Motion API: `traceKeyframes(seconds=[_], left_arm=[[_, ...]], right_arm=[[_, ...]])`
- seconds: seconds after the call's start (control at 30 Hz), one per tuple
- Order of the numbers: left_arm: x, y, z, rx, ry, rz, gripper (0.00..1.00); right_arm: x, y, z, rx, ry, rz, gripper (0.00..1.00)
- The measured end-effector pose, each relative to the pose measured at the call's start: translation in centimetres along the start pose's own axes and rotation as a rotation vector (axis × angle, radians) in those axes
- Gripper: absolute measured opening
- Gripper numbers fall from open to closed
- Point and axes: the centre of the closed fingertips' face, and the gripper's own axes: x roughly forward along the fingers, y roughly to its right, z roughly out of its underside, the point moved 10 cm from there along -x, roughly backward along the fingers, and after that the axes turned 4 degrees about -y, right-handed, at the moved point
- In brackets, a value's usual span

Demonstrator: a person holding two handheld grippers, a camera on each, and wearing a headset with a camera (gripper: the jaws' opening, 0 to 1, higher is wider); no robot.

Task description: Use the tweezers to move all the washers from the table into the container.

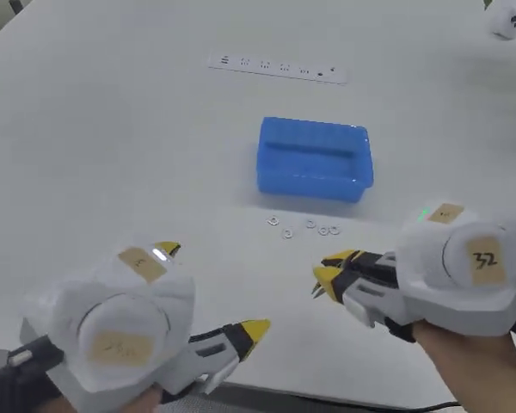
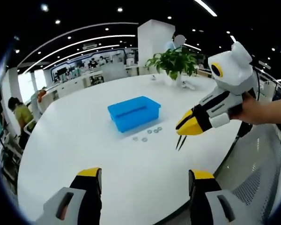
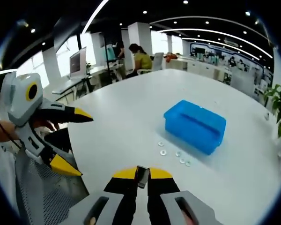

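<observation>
The washers [image 1: 310, 224] were scattered in a loose little row on the white worktop [image 1: 112, 129], just in front of the blue container [image 1: 314, 159] and not touching it; five or so could be counted. The right gripper [image 1: 331, 267] was held near them, on the person's side of the row and a bit to the right, above the worktop; its jaws were clamped together on the tweezers [image 2: 180, 142], whose thin tips were pointed down and away from the gripper, still short of the washers. The left gripper [image 1: 211, 289] was kept at the lower left, further back from the washers than the right one; its jaws were spread wide. A power strip [image 1: 275, 69] was laid flat beyond the container; a potted plant [image 2: 173, 61] could be made out at the worktop's far edge in the left gripper view.
</observation>
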Motion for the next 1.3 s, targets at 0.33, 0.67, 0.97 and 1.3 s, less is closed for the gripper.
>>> traceKeyframes(seconds=[0.33,0.67,0.97,1.3], left_arm=[[-0.1,0.8,0.2,0.129,0.034,-0.049,0.69],[0.3,0.9,0.4,0.163,0.001,-0.044,0.7],[0.8,0.8,0.6,0.152,-0.037,-0.049,0.71],[0.8,0.8,0.7,0.149,-0.055,-0.051,0.72]], right_arm=[[2.2,1.2,-2.5,0.051,0.085,-0.006,0.04],[4.5,2.6,-4.2,0.004,0.11,0.027,0.04],[6.2,3.7,-4.7,0.028,0.122,0.02,0.04],[7.7,4.4,-5.4,0.048,0.138,0.014,0.04]])
